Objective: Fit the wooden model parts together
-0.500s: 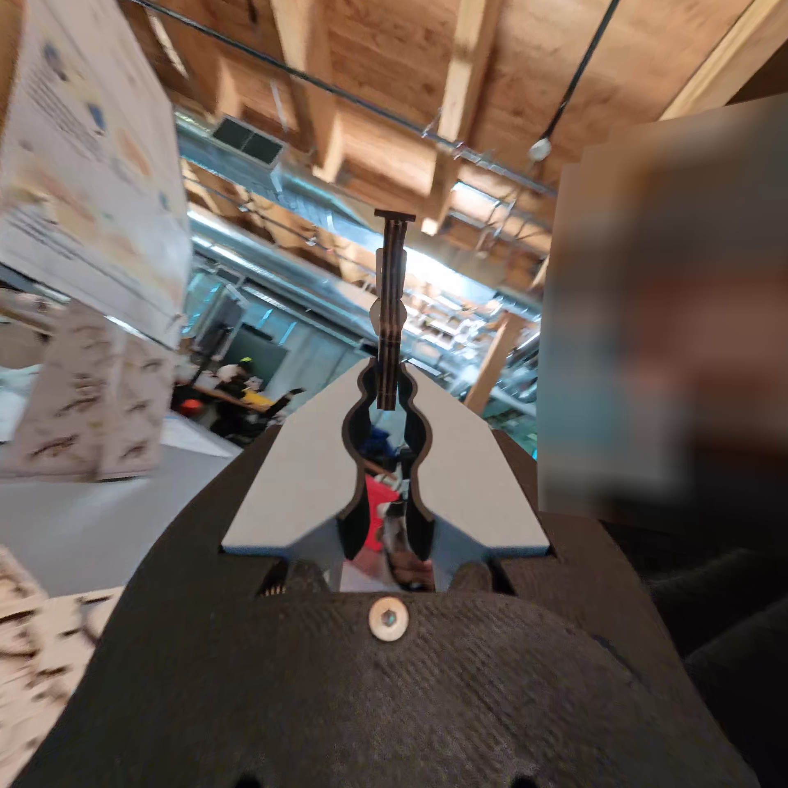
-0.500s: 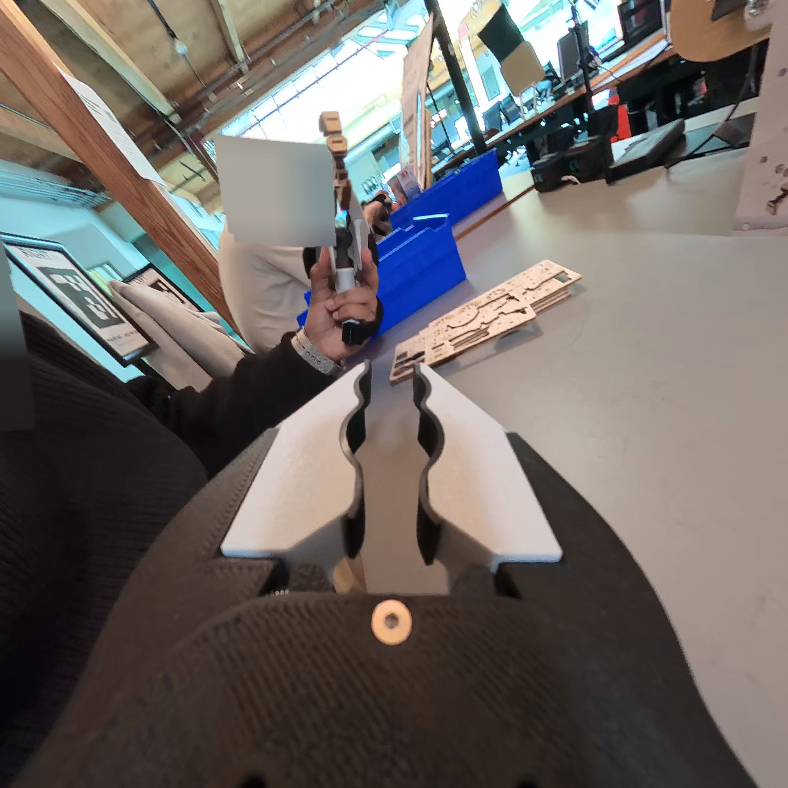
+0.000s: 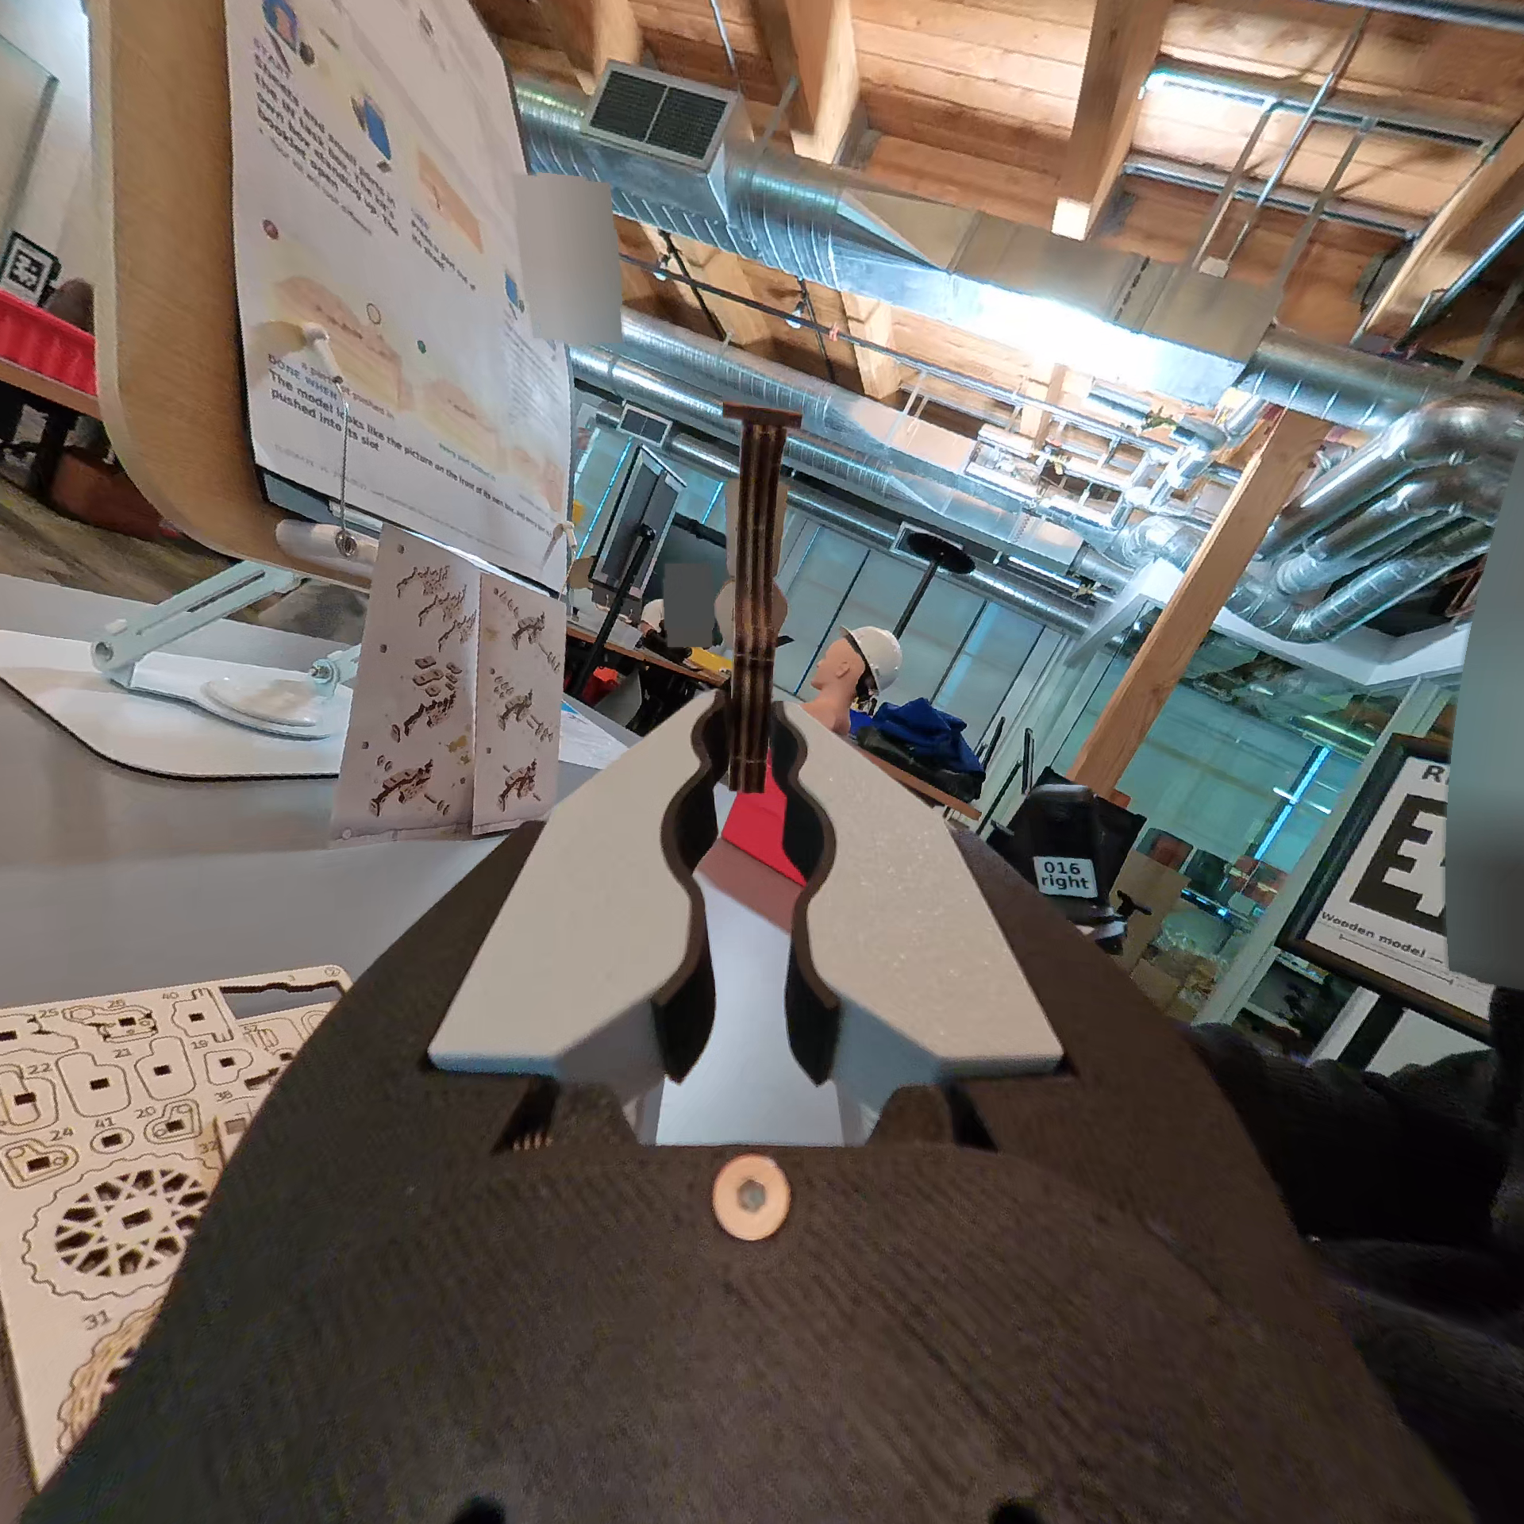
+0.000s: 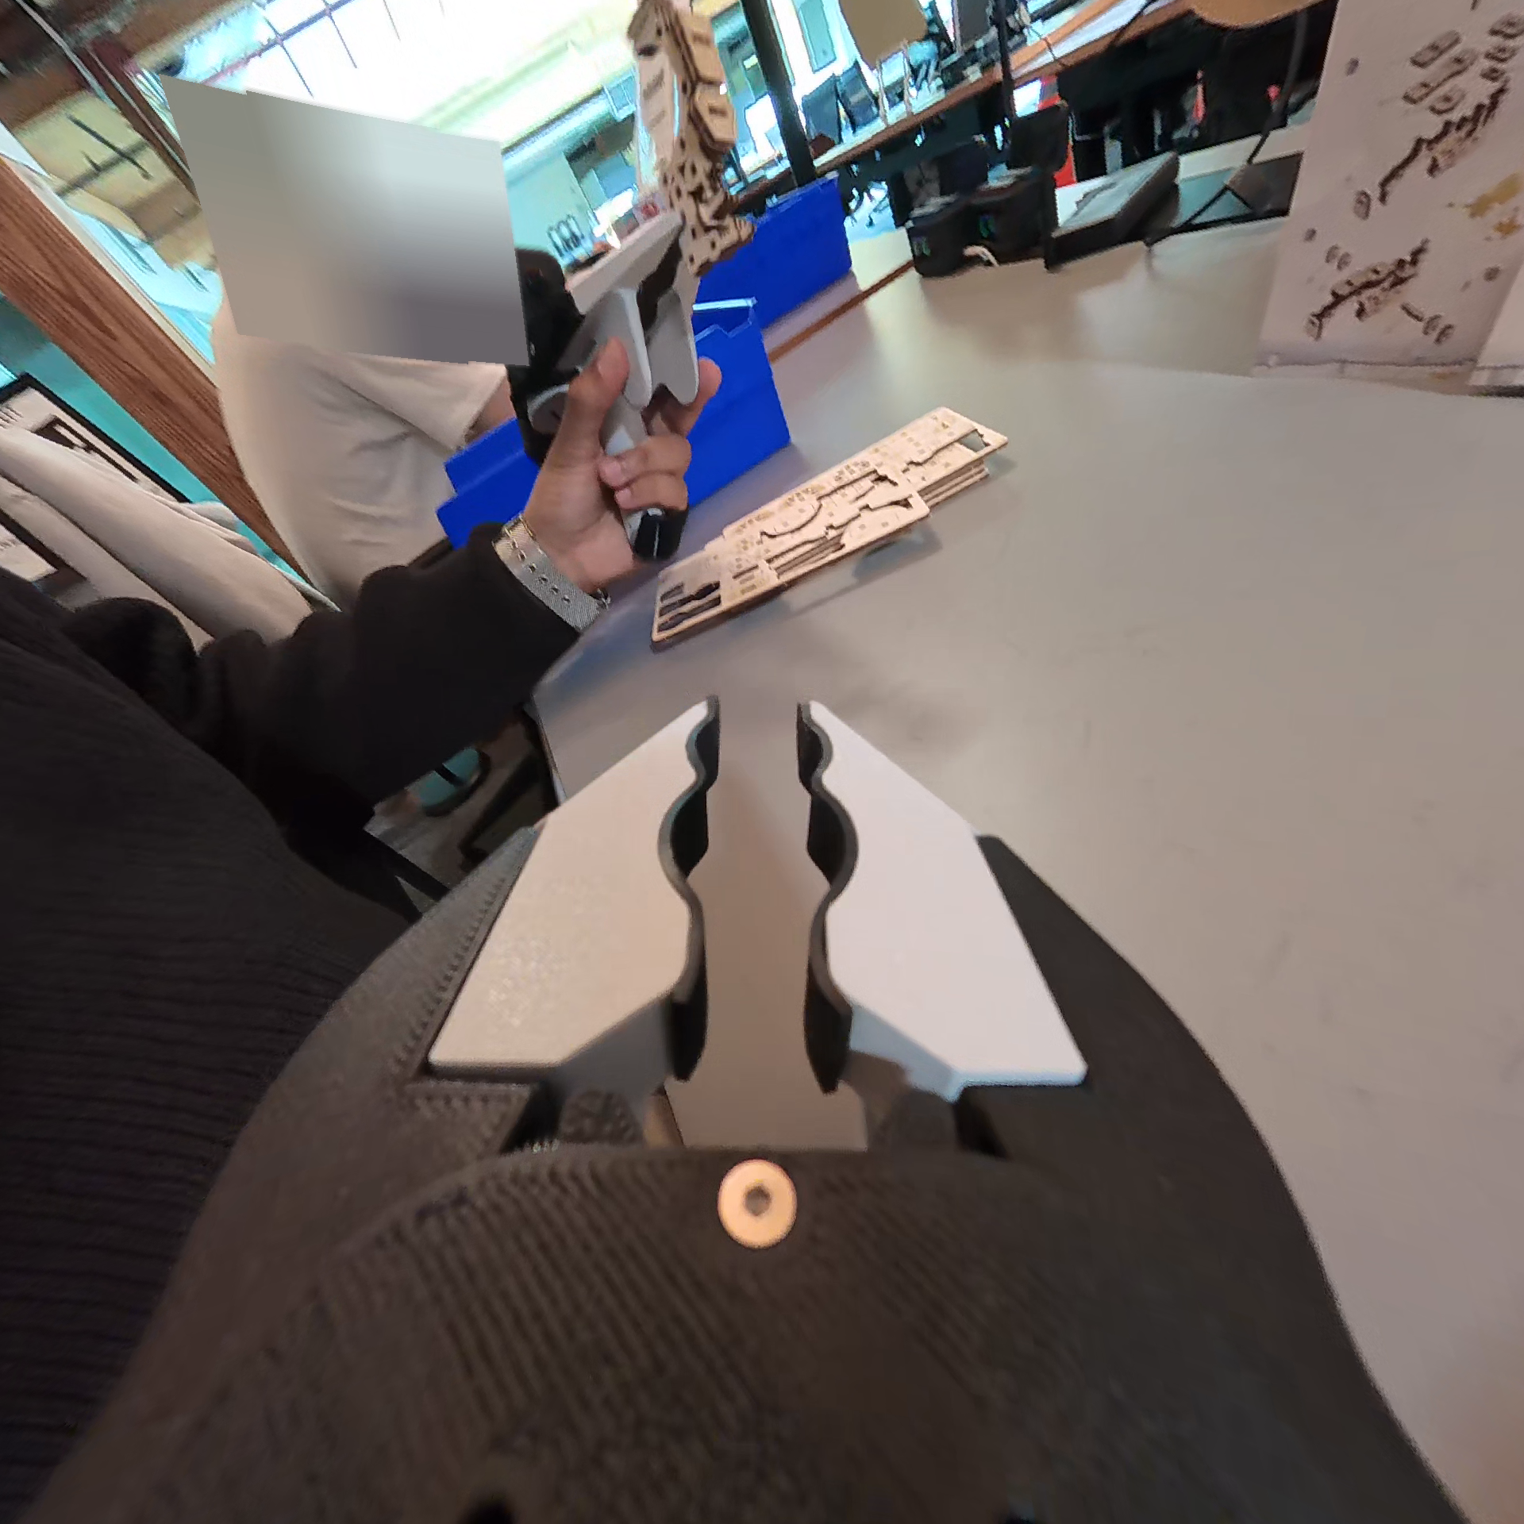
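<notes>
My left gripper (image 3: 749,726) is shut on a wooden model assembly (image 3: 754,594), seen edge-on, standing upright from the fingertips, raised in the air. In the right wrist view the same left gripper (image 4: 660,272) is held up by a hand (image 4: 602,486), with the wooden assembly (image 4: 693,124) sticking up from it. My right gripper (image 4: 754,717) is open and empty, low over the grey table (image 4: 1154,660). A stack of wooden part sheets (image 4: 833,519) lies on the table beyond it. A part sheet with cut-out pieces (image 3: 107,1154) also shows at lower left in the left wrist view.
An instruction sheet on a stand (image 3: 388,272) and a folded parts leaflet (image 3: 449,693) stand at the back left. Blue bins (image 4: 742,363) sit behind the raised hand. A dark sleeve (image 4: 330,660) fills the left. Monitors and desks (image 4: 1031,190) lie farther off. There is about 25 cm between the tips of the two grippers.
The left gripper has tilted down and turned left with the assembly, bringing the table and instruction stand into view. The right gripper has moved slightly; its jaws stay open.
</notes>
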{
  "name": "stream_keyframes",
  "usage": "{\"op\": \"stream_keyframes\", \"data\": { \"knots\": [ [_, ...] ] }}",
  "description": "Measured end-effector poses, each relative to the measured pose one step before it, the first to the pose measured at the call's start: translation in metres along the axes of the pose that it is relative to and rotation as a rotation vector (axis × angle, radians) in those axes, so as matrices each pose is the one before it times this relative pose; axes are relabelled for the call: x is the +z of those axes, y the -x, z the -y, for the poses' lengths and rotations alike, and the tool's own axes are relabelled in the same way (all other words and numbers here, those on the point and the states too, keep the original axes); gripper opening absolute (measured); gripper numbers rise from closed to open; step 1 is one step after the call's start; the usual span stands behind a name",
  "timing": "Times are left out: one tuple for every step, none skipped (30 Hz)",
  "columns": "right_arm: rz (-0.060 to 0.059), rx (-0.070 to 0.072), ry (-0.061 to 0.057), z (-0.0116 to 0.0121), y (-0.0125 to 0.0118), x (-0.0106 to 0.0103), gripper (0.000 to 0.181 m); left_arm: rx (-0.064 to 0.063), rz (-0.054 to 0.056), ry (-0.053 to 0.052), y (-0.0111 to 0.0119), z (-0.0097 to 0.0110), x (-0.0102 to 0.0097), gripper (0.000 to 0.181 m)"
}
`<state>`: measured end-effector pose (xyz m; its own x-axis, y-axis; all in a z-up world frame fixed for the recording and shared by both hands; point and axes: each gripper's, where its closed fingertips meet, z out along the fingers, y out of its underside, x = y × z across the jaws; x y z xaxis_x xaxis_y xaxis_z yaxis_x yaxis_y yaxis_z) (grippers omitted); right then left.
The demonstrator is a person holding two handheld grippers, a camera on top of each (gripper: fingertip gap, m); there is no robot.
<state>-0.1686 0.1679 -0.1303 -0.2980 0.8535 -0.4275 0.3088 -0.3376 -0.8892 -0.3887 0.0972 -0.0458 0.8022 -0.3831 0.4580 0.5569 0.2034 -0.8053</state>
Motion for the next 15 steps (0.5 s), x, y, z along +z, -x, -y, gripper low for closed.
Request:
{"op": "stream_keyframes", "data": {
  "knots": [
    [-0.0055, -0.0026, 0.0071, -0.00139, -0.00063, -0.00003, 0.017, 0.0038, 0.0037, 0.0082, 0.00096, -0.0011, 0.00113, 0.006],
    [-0.0042, -0.0014, 0.0056, -0.00118, -0.00055, 0.00023, 0.017, 0.0036, -0.0012, 0.0052, -0.00013, -0.00081, 0.00092, 0.007],
    [-0.0026, -0.0001, 0.0038, -0.00074, -0.0005, 0.00009, 0.017, -0.0014, -0.0033, 0.0034, -0.00039, -0.00064, 0.00087, 0.006],
    [-0.0014, 0.001, 0.0023, -0.00048, -0.00052, 0.00032, 0.017, -0.0045, -0.0036, 0.0016, -0.00059, -0.00043, 0.00063, 0.006],
    [-0.0006, 0.0018, 0.0016, -0.00035, -0.00049, 0.00021, 0.017, -0.0022, -0.0034, -0.0002, -0.00071, -0.00027, 0.00032, 0.006],
    [0.0001, 0.0026, 0.002, -0.00038, -0.00032, 0.00039, 0.017, -0.0017, -0.0016, 0.0004, -0.00063, -0.00023, 0.00028, 0.006],
    [0.0001, 0.002, 0.0021, -0.00039, -0.00036, 0.00039, 0.018, -0.0038, -0.0042, -0.0004, -0.00115, -0.00006, 0.00046, 0.006],
    [-0.001, -0.0003, 0.0019, -0.00047, -0.00023, 0.00036, 0.017, -0.007, -0.008, -0.0016, -0.00224, -0.00002, 0.00122, 0.006],
    [-0.0015, -0.0043, 0.0025, -0.00048, 0.0, 0.00037, 0.018, -0.0095, -0.0123, -0.0011, -0.00394, -0.00056, 0.0024, 0.007],
    [-0.0008, -0.0098, 0.0028, -0.00036, 0.00065, 0.00047, 0.018, -0.0107, -0.0188, -0.0021, -0.00605, -0.00169, 0.00399, 0.007],
    [-0.002, -0.0143, 0.0023, -0.00002, 0.00089, 0.00064, 0.019, -0.0152, -0.0256, 0.0025, -0.00754, -0.00395, 0.00602, 0.006],
    [-0.0046, -0.016, 0.0006, 0.0004, 0.00062, 0.00088, 0.021, -0.0197, -0.0258, 0.0142, -0.00777, -0.00665, 0.00775, 0.006],
    [-0.0028, -0.0149, -0.0032, 0.00096, 0.00114, 0.00097, 0.023, -0.0219, -0.0232, 0.018, -0.00756, -0.00843, 0.00908, 0.006],
    [0.0023, -0.0108, -0.0091, 0.0018, 0.00197, 0.00099, 0.027, -0.0274, -0.0176, 0.0179, -0.0068, -0.01019, 0.01028, 0.006],
    [0.0063, -0.0049, -0.0185, 0.00325, 0.00278, 0.00078, 0.031, -0.0356, -0.0151, 0.0232, -0.00637, -0.0126, 0.01125, 0.006]
  ]
}}
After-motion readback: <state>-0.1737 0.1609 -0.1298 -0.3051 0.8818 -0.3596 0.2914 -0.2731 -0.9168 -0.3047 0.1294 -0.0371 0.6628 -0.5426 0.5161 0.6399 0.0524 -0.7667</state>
